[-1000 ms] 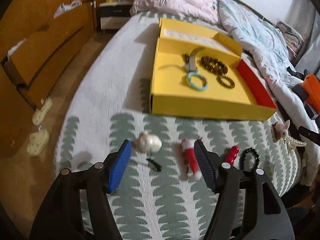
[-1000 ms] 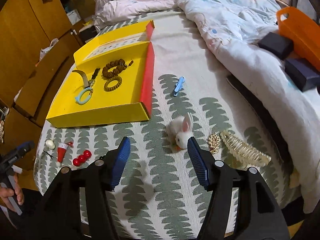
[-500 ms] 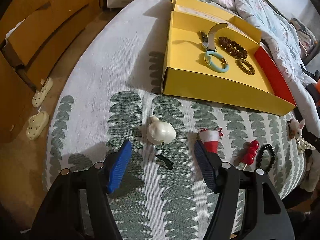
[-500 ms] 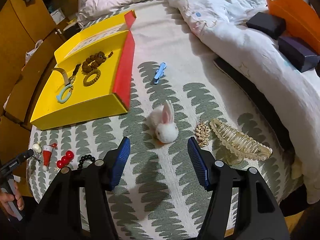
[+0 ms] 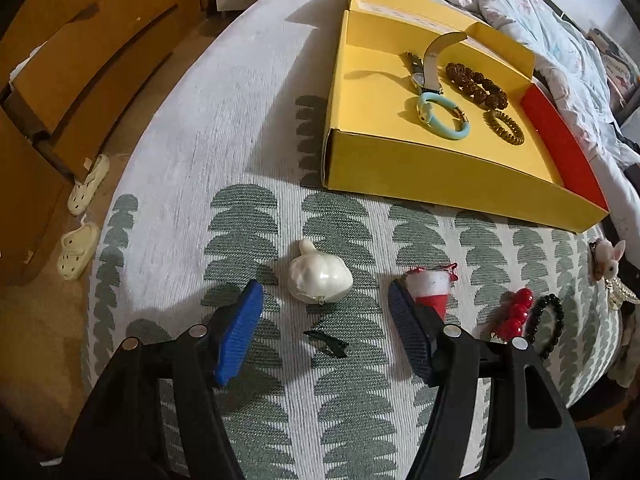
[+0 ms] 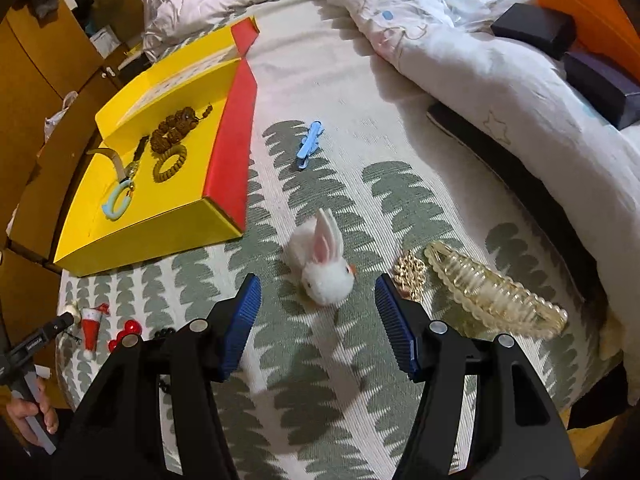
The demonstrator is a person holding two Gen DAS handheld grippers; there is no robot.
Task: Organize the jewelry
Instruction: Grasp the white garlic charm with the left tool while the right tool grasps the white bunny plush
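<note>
My left gripper (image 5: 325,294) is open and empty, just short of a white garlic-shaped charm (image 5: 320,277) on the bedspread. A small black clip (image 5: 326,345) lies between its fingers. A red cone piece (image 5: 433,285), a red bead clip (image 5: 516,312) and a black bead bracelet (image 5: 549,324) lie to its right. My right gripper (image 6: 317,286) is open and empty, with a white bunny hair clip (image 6: 326,264) between its fingertips. A yellow box (image 5: 400,176) holds a watch (image 5: 428,65), a blue bracelet (image 5: 442,116) and brown bead bracelets (image 5: 478,85).
A gold chain piece (image 6: 410,276) and a clear claw clip (image 6: 496,294) lie right of the bunny. A blue clip (image 6: 309,145) lies farther back. A quilt (image 6: 480,60) and dark boxes (image 6: 534,28) are at the right. The bed's edge, floor and slippers (image 5: 80,248) are at the left.
My left gripper has moved forward and left, from the red cone piece toward the garlic charm. My right gripper has moved forward onto the bunny clip.
</note>
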